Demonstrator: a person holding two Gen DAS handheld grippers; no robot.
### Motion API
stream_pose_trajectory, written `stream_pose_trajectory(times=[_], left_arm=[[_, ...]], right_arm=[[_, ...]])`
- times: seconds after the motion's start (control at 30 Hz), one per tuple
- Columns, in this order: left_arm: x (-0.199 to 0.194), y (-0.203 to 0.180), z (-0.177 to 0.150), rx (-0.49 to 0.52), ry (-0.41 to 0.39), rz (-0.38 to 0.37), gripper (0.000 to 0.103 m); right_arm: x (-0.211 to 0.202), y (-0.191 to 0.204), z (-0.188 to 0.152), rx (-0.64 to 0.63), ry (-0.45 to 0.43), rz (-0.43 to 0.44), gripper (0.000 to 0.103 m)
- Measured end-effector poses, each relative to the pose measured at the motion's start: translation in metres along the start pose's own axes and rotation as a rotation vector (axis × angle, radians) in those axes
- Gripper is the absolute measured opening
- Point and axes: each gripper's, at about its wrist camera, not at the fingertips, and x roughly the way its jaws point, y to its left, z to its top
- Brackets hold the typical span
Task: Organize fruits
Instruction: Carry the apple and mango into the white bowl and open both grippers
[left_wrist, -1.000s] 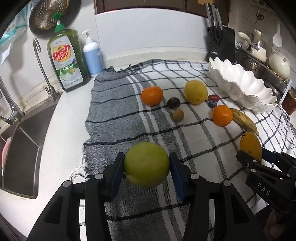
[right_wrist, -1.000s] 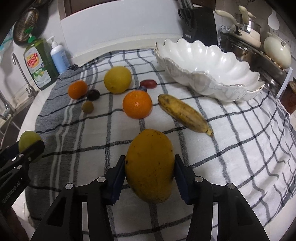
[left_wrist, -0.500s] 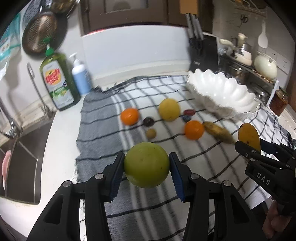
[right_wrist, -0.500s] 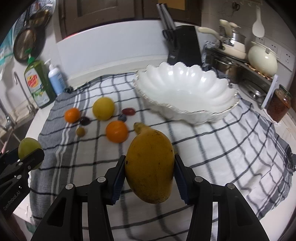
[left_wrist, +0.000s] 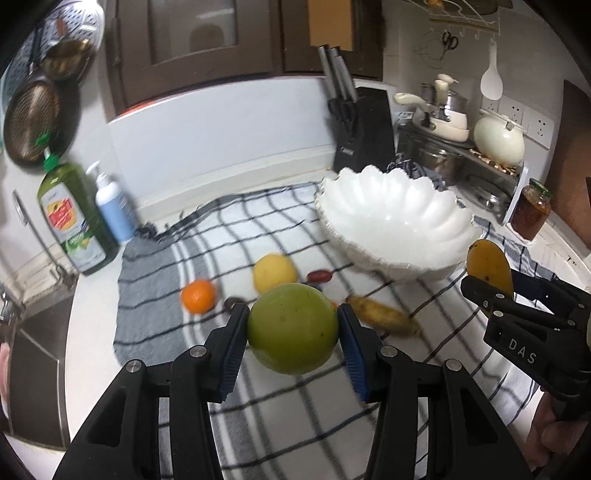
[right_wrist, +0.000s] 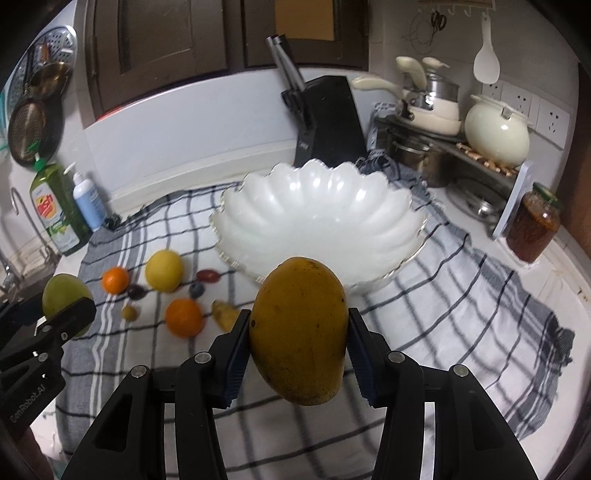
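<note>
My left gripper (left_wrist: 292, 332) is shut on a green apple (left_wrist: 291, 328) and holds it high above the checked cloth (left_wrist: 258, 398). My right gripper (right_wrist: 298, 338) is shut on a yellow-orange mango (right_wrist: 299, 336), raised in front of the empty white scalloped bowl (right_wrist: 317, 214). The bowl also shows in the left wrist view (left_wrist: 395, 225). On the cloth lie a lemon (right_wrist: 164, 270), two oranges (right_wrist: 115, 280) (right_wrist: 184, 317), a banana (right_wrist: 225, 314) and several small dark fruits (right_wrist: 208, 275).
A dish soap bottle (right_wrist: 55, 210) and a pump bottle (right_wrist: 88, 201) stand at the back left by the sink (left_wrist: 33, 369). A black knife block (right_wrist: 328, 122) stands behind the bowl. Pots (right_wrist: 495, 134) and a jar (right_wrist: 533, 223) are at the right.
Both grippers have lifted up and away from the cloth with their fruits. The bowl now sits more central in both views, and the right gripper faces it.
</note>
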Motion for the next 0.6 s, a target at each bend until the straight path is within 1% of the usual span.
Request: stream_pose_trajectory(times=[0.27, 0.6], left_arm=[[0.017, -0.021, 0.037, 0.023, -0.003, -0.053, 0.048], [0.047, -0.044, 0.078, 0.057, -0.006, -0.07, 0.048]], right_arm=[[0.003, -0.024, 0.032, 0.015, -0.021, -0.021, 0.05], [0.028, -0.053, 0.062, 0.014, -0.012, -0.062, 0.05]])
